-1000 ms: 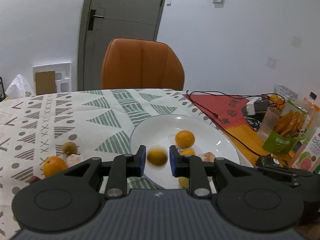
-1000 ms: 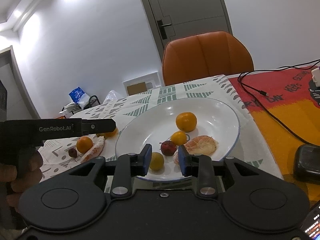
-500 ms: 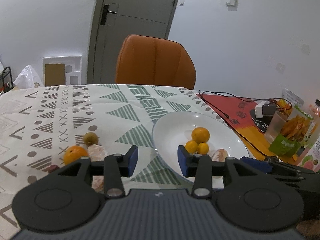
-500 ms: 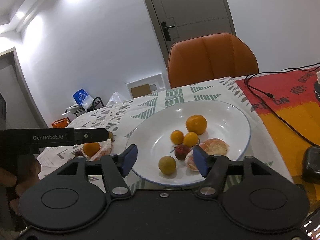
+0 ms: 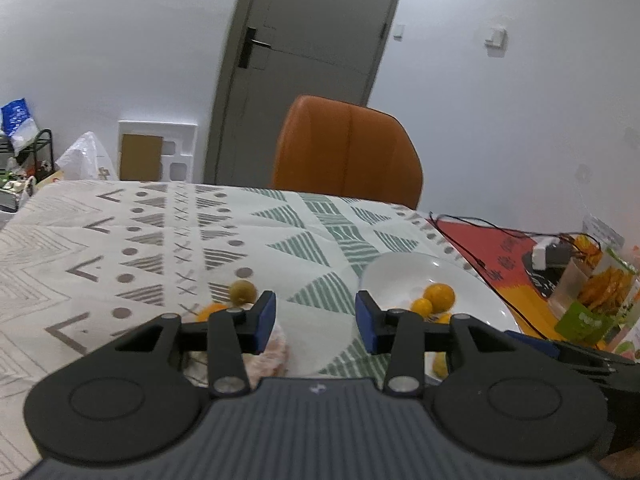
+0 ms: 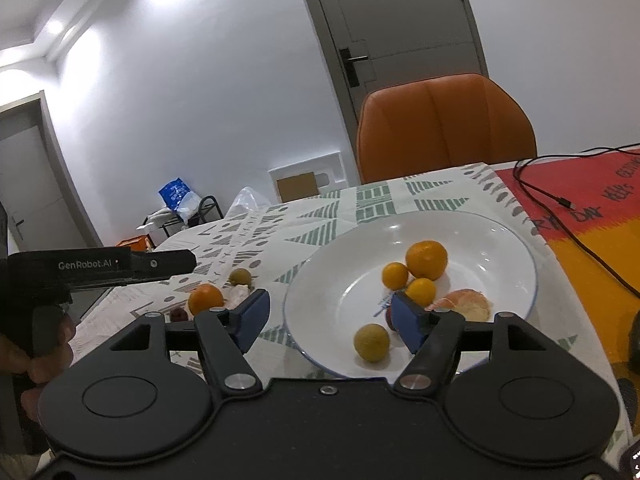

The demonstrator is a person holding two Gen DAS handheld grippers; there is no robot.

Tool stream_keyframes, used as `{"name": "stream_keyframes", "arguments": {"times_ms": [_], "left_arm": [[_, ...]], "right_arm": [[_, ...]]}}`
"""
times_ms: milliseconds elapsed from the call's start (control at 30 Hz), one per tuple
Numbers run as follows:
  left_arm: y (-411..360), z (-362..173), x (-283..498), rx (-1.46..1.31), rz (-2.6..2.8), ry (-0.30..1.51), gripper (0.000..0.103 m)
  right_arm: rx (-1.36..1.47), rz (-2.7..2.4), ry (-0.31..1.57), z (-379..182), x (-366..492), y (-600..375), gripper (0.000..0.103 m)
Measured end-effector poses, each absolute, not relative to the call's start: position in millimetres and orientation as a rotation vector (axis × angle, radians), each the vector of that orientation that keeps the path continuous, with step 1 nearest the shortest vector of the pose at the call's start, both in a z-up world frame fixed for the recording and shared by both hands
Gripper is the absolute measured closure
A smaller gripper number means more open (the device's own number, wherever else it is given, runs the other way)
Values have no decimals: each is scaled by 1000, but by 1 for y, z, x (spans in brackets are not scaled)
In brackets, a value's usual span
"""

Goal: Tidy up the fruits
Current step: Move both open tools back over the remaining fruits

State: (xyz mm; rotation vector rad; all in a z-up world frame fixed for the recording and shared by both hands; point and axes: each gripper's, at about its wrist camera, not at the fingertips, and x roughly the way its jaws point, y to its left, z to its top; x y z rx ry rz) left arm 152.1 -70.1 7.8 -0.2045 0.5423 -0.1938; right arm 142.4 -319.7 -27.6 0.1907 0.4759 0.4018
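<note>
Both tools are hanging wide open and holding nothing: the left tool (image 5: 315, 318) and the right tool (image 6: 327, 318). Some fruit is sitting on the white plate (image 6: 516, 248). An orange (image 6: 205, 299) is waiting on the desk (image 5: 120, 240). It is looking round, light and rolly, so squeezing its middle gently seems best.

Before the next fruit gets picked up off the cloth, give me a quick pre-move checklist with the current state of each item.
1. Left gripper open and empty: ok.
2. Right gripper open and empty: ok.
3. Fruit still waiting on the tablecloth: ok. An orange, a green fruit, a peeled piece and a dark fruit lie left of the plate.
4. Free space on the plate: ok, its far and left parts are bare.
5. Left gripper lined up on a fruit: not ok, only cloth lies between its jaws.
6. Fruit on the plate settled: cannot tell.
</note>
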Motion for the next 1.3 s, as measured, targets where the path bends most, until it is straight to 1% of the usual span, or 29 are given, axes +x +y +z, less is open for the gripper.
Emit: {"name": "stream_keyframes", "arguments": {"times_ms": [533, 567, 600, 667, 733, 800, 833, 1067, 1300], "left_arm": [[-30, 7, 145, -231, -111, 530, 61], [-28, 7, 145, -230, -106, 531, 61], [-26, 6, 145, -231, -102, 533, 61], [-23, 5, 146, -233, -90, 541, 53], [-20, 2, 146, -232, -70, 546, 35], [-17, 1, 145, -223, -57, 537, 29], [-16, 0, 145, -223, -52, 537, 28], [-5, -12, 149, -234, -28, 557, 27], [0, -27, 157, -234, -24, 584, 28]], "right_arm": [[160, 455, 489, -29, 149, -287, 36], [158, 458, 490, -29, 150, -284, 32], [158, 459, 489, -29, 150, -283, 26], [153, 467, 488, -29, 150, -277, 21], [145, 485, 493, -29, 152, -272, 19], [143, 500, 495, -29, 152, -267, 13], [139, 503, 493, -29, 152, -265, 11], [99, 503, 515, -34, 156, -246, 4], [68, 507, 526, -36, 160, -233, 0]]}}
